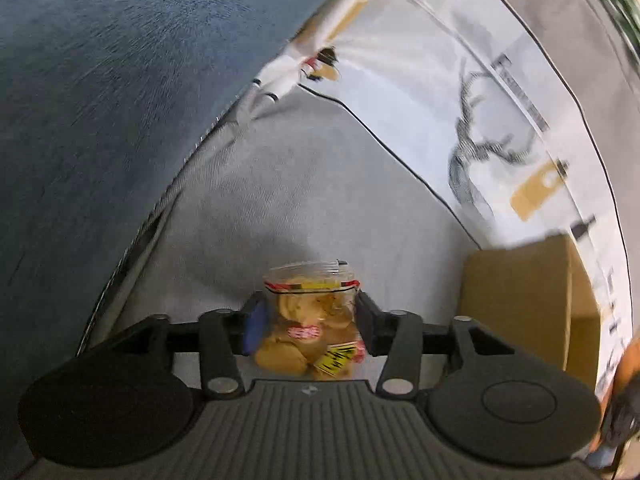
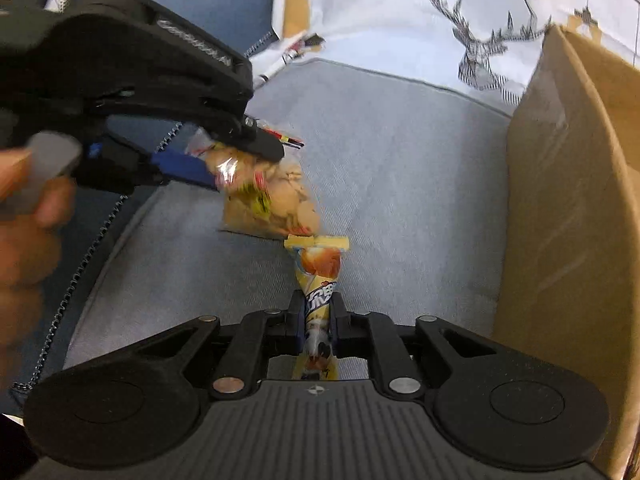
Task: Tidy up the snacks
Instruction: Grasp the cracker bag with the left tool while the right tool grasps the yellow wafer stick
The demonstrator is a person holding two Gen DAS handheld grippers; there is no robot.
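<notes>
Two snacks are being carried at once over the grey fabric bin (image 2: 400, 168), whose stiff cloth walls bear a printed stag. The left tool (image 1: 308, 322) is grasping a clear, crinkly bag of biscuits (image 1: 310, 326) by its sides, the round pale biscuits showing through the film; in the right wrist view that bag is hanging just above the bin floor, left of the cardboard box (image 2: 568, 200). The right tool (image 2: 318, 326) is clenched tight on a slim yellow snack packet (image 2: 318, 280), whose crimped top edge is pointing away from the camera and almost reaching the biscuit bag. Judging by this, both snacks are being set down inside the bin. To do it well, each hand should be lowering its item until it rests on the fabric, keeping the two apart, and squeezing the biscuit bag only gently, since the biscuits look brittle and the film slippery. The box, matte and rigid, is standing against the bin's right wall.
</notes>
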